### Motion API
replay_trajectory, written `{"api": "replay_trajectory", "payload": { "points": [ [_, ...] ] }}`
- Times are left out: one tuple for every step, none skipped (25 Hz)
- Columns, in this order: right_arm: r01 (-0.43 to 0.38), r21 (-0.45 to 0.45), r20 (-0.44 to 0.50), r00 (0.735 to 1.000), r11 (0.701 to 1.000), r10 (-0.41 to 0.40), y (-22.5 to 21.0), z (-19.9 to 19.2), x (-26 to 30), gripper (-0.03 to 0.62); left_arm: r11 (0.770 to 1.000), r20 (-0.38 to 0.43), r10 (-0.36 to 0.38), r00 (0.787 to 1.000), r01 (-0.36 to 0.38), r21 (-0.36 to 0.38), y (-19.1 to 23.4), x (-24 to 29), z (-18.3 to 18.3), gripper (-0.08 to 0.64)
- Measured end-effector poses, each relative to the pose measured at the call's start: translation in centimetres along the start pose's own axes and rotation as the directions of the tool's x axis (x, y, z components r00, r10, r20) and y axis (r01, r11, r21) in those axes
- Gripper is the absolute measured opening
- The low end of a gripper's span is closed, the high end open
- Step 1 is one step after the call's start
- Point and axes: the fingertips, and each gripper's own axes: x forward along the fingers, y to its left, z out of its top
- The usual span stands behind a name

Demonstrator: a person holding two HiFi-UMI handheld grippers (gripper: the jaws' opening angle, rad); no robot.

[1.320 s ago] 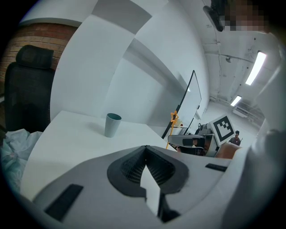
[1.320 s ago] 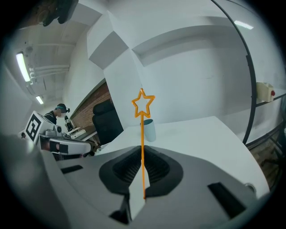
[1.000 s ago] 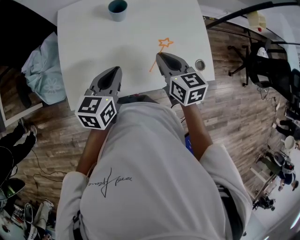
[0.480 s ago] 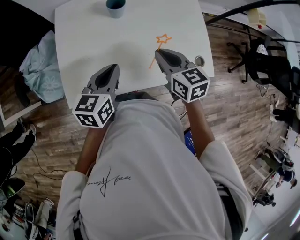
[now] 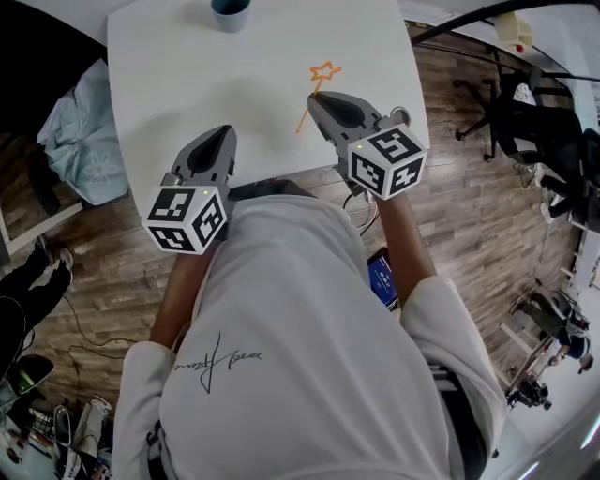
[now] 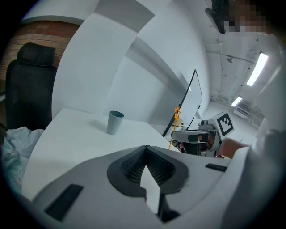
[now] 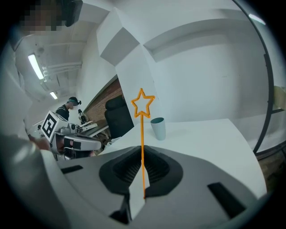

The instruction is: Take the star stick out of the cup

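Note:
The orange star stick [image 5: 322, 79] is out of the cup, and my right gripper [image 5: 314, 97] is shut on its lower shaft above the white table [image 5: 169, 84]. In the right gripper view the stick [image 7: 142, 129] rises straight from the closed jaws, star on top. The teal cup [image 5: 232, 11] stands upright at the table's far edge, well away from both grippers, and shows as the cup [image 7: 158, 128] and the cup [image 6: 115, 122] in the gripper views. My left gripper [image 5: 228, 130] is shut on nothing over the near left of the table. From it I see the right gripper [image 6: 196, 136] with the stick [image 6: 176, 117].
A pale blue cloth [image 5: 75, 131] lies off the table's left side. Black office chairs [image 5: 530, 127] stand on the wood floor to the right. A black chair [image 6: 27, 85] sits beyond the table's left end. The table's near edge runs just under both grippers.
The head view has shifted slightly. My right gripper's marker cube has swung a little to the right, still holding the stick. The left gripper has barely moved.

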Motion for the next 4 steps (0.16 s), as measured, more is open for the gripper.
{"api": "replay_trajectory", "payload": {
  "points": [
    [-0.003,0.0,0.003,1.0,1.0,0.003,0.03,0.13,0.01,0.023,1.0,0.0,0.0,1.0,0.0,-0.001,0.07,-0.05,0.0,0.008],
    [-0.007,0.003,0.006,1.0,1.0,0.007,0.07,0.25,0.03,0.023,1.0,0.001,0.0,1.0,0.0,-0.001,0.14,-0.1,0.0,0.008],
    [-0.011,0.008,0.01,1.0,1.0,0.011,0.13,0.38,0.05,0.023,1.0,0.001,0.0,1.0,0.0,-0.001,0.2,-0.15,0.0,0.008],
    [-0.015,0.013,0.015,1.0,1.0,0.015,0.18,0.49,0.08,0.023,1.0,0.001,0.0,1.0,0.0,-0.001,0.27,-0.2,0.0,0.008]
  ]
}}
